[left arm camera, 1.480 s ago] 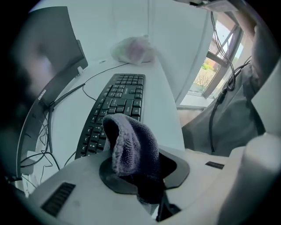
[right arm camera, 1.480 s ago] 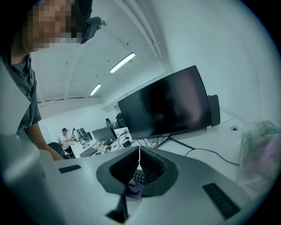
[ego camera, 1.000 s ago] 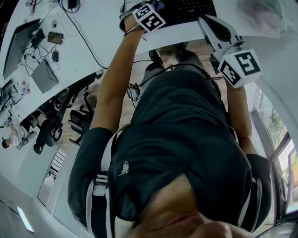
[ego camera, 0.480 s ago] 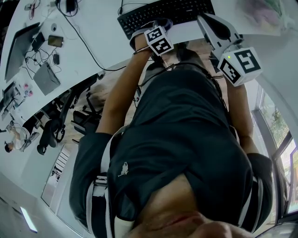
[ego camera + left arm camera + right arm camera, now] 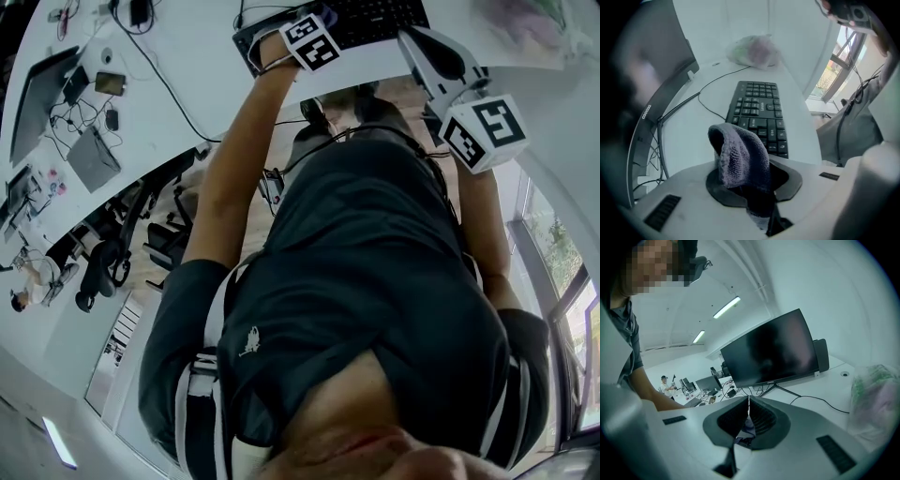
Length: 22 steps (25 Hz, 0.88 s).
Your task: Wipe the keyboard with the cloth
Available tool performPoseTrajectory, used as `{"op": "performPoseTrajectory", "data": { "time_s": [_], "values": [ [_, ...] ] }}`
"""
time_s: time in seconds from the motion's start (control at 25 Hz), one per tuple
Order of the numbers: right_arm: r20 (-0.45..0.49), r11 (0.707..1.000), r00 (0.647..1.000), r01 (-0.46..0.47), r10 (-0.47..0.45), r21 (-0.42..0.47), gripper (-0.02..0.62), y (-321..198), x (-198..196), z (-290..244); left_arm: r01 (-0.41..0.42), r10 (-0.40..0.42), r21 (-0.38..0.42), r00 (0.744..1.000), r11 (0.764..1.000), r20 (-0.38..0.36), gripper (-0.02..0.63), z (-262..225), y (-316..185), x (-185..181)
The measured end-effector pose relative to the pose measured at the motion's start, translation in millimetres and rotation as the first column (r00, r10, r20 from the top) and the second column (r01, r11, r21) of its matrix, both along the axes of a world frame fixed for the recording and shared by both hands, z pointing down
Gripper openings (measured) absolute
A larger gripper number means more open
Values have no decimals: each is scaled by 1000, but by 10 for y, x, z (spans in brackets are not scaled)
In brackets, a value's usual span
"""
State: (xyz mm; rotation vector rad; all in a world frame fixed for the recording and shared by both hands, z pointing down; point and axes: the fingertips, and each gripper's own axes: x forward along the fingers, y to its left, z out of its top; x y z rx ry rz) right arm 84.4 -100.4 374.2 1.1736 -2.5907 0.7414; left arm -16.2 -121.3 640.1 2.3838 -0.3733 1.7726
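Pushed forward from the desk edge since half a second ago, the left gripper [image 5: 754,186] now hangs over the near end of the keyboard [image 5: 759,115], while the right gripper [image 5: 748,420] has not shifted. Nearest, the left jaws are clamped on the purple-grey cloth [image 5: 740,157], whose free fold bulges up just ahead of them. Directly beyond the fold lies the keyboard, its long axis running straight away from those jaws, so I judge the wipe should travel outward along it. Past its far end sits a plastic bag [image 5: 752,50]. The right jaws are pressed together on nothing, facing a monitor [image 5: 771,350] well away; the left is plainly nearer
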Motion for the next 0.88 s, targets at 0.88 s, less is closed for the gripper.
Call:
{"op": "performPoseTrajectory", "data": {
  "time_s": [0.88],
  "values": [
    [5, 1000, 1000, -12, 12, -14, 11, -14, 82, 67, -40, 40, 11, 999, 999, 20, 66, 14, -30, 161]
  ]
}}
